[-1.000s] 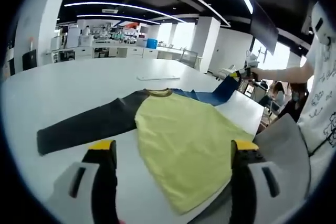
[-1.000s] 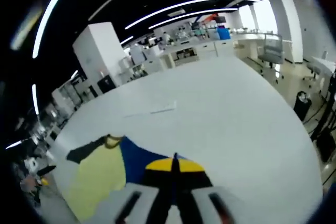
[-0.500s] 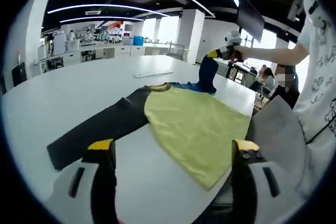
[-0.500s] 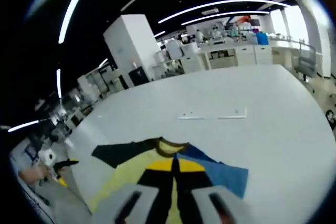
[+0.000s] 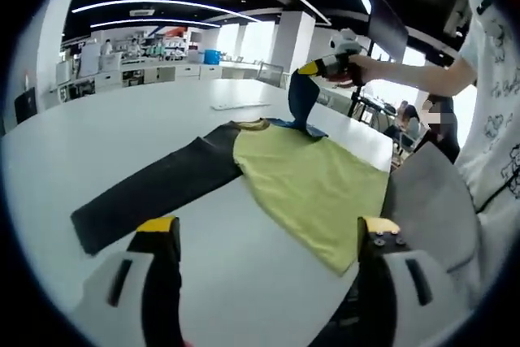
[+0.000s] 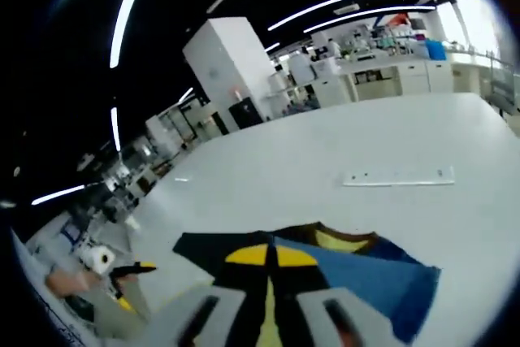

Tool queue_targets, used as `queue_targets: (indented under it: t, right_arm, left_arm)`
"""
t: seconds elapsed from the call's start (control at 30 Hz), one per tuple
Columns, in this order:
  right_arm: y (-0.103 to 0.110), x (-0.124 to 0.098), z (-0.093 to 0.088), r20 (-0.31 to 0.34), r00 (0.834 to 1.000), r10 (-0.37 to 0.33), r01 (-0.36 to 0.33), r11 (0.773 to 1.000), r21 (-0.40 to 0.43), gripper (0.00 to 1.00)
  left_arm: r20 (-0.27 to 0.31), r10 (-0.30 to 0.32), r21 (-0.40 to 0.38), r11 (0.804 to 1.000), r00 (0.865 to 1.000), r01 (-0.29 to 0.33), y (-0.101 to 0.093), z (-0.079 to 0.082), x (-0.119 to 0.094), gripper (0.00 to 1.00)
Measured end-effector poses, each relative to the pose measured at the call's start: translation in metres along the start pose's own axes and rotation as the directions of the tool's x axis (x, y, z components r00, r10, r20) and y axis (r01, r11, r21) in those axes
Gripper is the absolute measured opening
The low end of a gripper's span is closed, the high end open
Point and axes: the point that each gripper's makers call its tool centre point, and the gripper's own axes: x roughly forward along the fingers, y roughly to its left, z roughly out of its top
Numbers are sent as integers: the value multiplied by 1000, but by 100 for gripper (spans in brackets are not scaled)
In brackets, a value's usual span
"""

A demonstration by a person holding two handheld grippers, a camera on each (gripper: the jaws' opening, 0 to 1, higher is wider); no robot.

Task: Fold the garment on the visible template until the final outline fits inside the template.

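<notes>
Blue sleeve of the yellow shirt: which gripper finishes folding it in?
Right. The right gripper is shut on the blue sleeve, lifted above the yellow shirt body; the left gripper hangs open, empty.

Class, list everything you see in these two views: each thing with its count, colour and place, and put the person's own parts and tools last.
Garment: one, yellow body, flat on the table.
Black sleeve: one, stretched out flat to one side.
Blue sleeve: one, lifted off the table by the right gripper.
Table: one, white, large, under the garment.
Flat strip: one, white, on the table beyond the collar.
Counters: white, along the far wall.
Ceiling lights: several long white strips.
Person's arm: one, white printed sleeve.
Left gripper: jaws apart, yellow-tipped, holding nothing.
Right gripper: jaws closed on the blue sleeve.
</notes>
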Motion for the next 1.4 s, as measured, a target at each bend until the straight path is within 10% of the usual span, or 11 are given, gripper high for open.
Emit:
queue_targets:
  t: [0.7,1.4]
  right_arm:
    - [21,126,-78,-161,987,4,-10,999,-40,0]
    - [22,167,-112,-239,971,21,-9,999,54,0]
  left_arm:
    - [-10,13,-70,997,1000,-14,10,-20,5,85]
    - [-7,19,-91,996,1000,-20,5,-16,12,85]
